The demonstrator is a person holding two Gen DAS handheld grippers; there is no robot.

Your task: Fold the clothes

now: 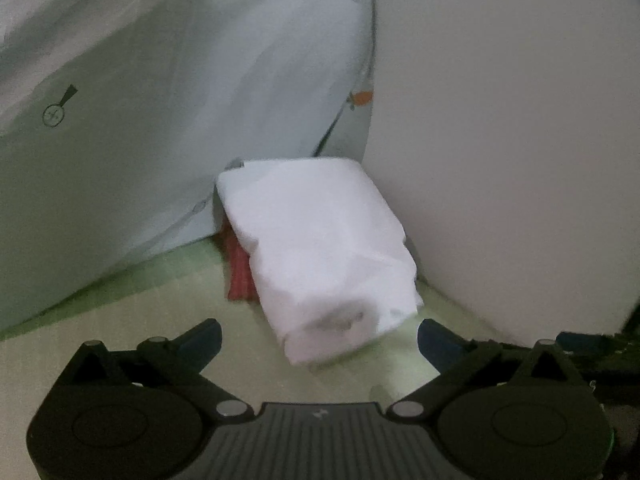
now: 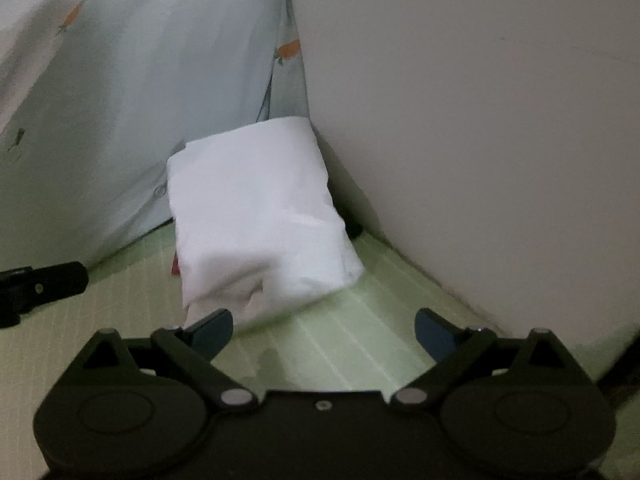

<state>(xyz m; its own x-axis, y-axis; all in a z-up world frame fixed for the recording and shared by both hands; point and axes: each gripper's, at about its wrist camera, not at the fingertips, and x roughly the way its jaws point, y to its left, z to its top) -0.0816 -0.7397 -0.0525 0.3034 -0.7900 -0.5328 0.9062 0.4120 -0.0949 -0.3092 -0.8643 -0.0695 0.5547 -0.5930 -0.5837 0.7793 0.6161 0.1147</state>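
Pale green striped matting (image 1: 168, 304) covers the surface in both wrist views, hemmed in by a plain off-white wall (image 1: 500, 140) at 3 o'clock and a light blue-green sheet printed with small orange carrots (image 1: 160, 100) hanging at 10 o'clock. Wall and sheet meet in a corner at 12 o'clock.

Lying in that corner is the folded white cloth bundle (image 1: 320, 248), a thick, roughly rectangular packet resting on the matting with its far end against the printed sheet. Its near end is rounded and slightly rumpled. A strip of red ribbed fabric (image 1: 240, 276) shows from under the bundle's 9 o'clock edge, touching it.

The left gripper (image 1: 320, 340) has its black fingers with blue pads spread wide, released, nothing between the pads; the near end of the bundle sits just ahead of the gap, apart from both pads. The right gripper (image 2: 324, 330) is likewise spread wide and released. In its view the bundle's near corner lies just beyond the 9 o'clock finger (image 2: 212, 330); whether it touches I cannot tell. At 9 o'clock in the right view, a dark finger of the other gripper (image 2: 44, 284) shows above the matting.
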